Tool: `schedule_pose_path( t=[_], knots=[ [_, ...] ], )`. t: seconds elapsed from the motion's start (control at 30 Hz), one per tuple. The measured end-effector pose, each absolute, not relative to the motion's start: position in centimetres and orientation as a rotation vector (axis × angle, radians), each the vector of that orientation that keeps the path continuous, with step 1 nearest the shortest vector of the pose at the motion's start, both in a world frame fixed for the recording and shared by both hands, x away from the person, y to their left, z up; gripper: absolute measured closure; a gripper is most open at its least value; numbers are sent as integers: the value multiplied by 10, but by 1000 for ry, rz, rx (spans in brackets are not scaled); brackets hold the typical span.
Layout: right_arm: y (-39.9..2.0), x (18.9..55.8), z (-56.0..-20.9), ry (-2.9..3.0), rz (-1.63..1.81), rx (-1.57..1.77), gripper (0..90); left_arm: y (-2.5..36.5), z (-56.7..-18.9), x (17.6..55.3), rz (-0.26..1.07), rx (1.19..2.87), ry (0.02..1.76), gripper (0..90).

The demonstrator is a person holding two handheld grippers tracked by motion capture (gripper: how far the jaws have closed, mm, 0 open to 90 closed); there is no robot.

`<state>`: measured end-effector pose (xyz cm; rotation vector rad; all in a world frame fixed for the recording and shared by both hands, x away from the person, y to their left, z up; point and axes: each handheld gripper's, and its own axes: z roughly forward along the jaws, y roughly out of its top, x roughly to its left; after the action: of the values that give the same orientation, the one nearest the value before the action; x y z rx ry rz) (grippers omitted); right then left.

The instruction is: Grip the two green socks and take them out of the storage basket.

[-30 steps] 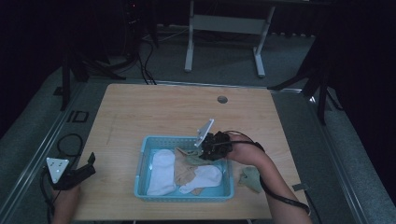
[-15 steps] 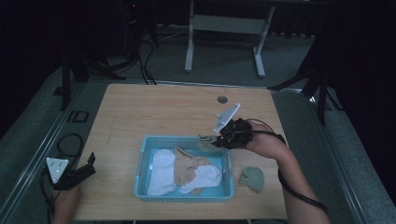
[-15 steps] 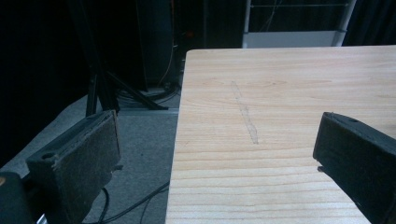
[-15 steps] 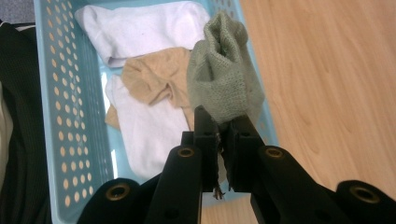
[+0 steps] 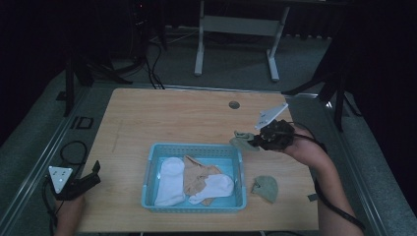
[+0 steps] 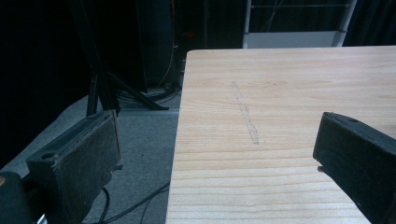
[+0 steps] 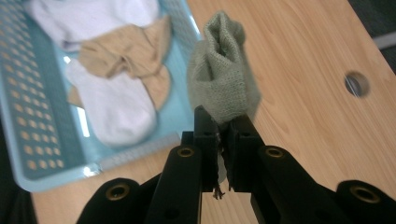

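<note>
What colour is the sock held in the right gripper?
Grey-green sock; clearest in the right gripper view.

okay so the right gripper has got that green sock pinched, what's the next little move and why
Probably carry the grey-green knitted sock across to the other grey-green sock lying on the wooden table and lay it beside it. The right gripper is shut on it, holding it above the table just outside the light blue plastic basket, so pairing the two looks likely.

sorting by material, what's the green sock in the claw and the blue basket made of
Green sock: looks like soft knitted fabric, matte; fine ribbed weave shows and it hangs limp from the right claw. Blue basket: probably moulded plastic, slightly glossy, with rows of small perforations.
</note>
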<state>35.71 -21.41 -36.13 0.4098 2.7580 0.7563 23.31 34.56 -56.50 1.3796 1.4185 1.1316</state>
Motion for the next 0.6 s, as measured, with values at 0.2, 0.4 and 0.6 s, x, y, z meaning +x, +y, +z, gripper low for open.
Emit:
schedule_pose_path(
  t=[0.2,0.4,0.6],
  knots=[
    [-241,363,-372,2728,759,523,841,346,-565,233,1131,1382,1419,4],
    [-267,372,-398,2707,730,641,839,346,-565,233,1134,1381,1415,4],
    [-283,379,-426,2726,716,741,839,346,-565,233,1131,1384,1416,3]
  ],
)
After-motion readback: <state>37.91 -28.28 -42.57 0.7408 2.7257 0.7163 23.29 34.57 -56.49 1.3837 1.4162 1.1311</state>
